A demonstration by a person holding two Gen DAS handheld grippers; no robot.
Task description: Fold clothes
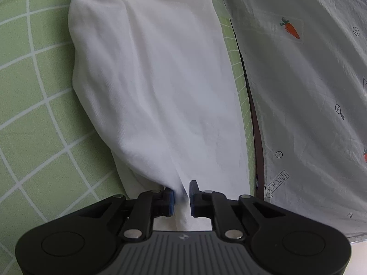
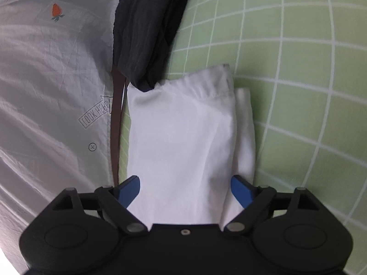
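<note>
A white garment (image 1: 156, 87) lies lengthwise on a green checked sheet (image 1: 34, 91). My left gripper (image 1: 181, 198) is shut on a pinch of its near edge, the cloth bunched between the blue pads. In the right wrist view the white garment (image 2: 183, 142) lies folded, its gathered hem at the far end. My right gripper (image 2: 185, 189) is open, its blue fingers spread either side of the near end of the cloth, holding nothing.
A grey printed sheet with carrots (image 1: 309, 91) lies beside the garment, also in the right wrist view (image 2: 50, 80). A dark garment (image 2: 146, 27) is heaped at the white garment's far end. The green checked sheet (image 2: 298, 68) stretches to the right.
</note>
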